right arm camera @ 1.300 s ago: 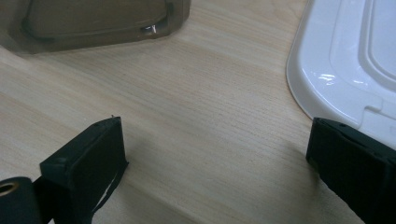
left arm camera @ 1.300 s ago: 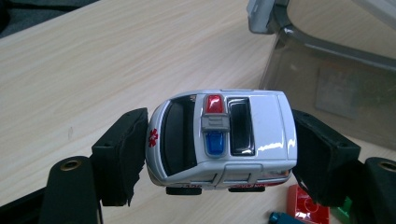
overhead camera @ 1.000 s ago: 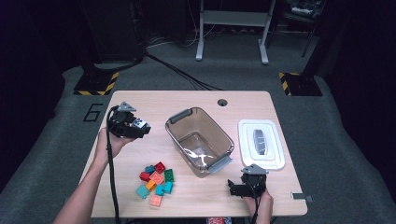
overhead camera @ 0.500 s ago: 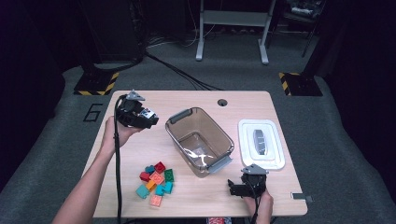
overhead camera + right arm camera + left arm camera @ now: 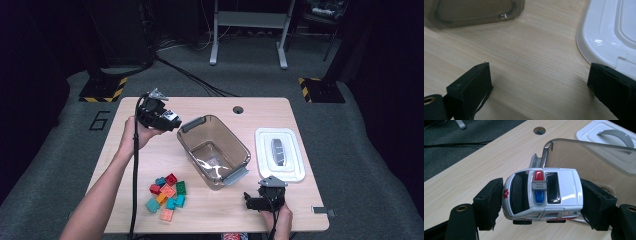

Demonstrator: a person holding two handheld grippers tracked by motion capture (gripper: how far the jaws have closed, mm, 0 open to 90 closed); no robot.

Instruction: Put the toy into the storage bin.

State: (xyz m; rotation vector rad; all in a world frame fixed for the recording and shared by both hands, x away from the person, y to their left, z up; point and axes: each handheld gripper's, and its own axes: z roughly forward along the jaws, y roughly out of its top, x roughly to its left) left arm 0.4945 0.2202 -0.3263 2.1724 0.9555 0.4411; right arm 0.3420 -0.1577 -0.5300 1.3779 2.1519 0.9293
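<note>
One white toy ambulance [image 5: 543, 195] with red and blue roof light, clamped nose and tail between pads of left hand-held gripper [image 5: 159, 116], held above surface [image 5: 210, 210] near far-left corner, just beside rim of one clear brown plastic bin [image 5: 214, 151] at surface middle. One white lid with grey handle [image 5: 280, 154] near right edge. Ten small coloured building blocks [image 5: 167, 196] clustered near front-left. Right hand-held gripper [image 5: 539, 85] at front edge, jaws wide apart, empty.

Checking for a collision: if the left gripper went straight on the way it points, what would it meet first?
Likely the near rim of the brown bin, just beyond the toy ambulance held in the left gripper; depth is unclear.
</note>
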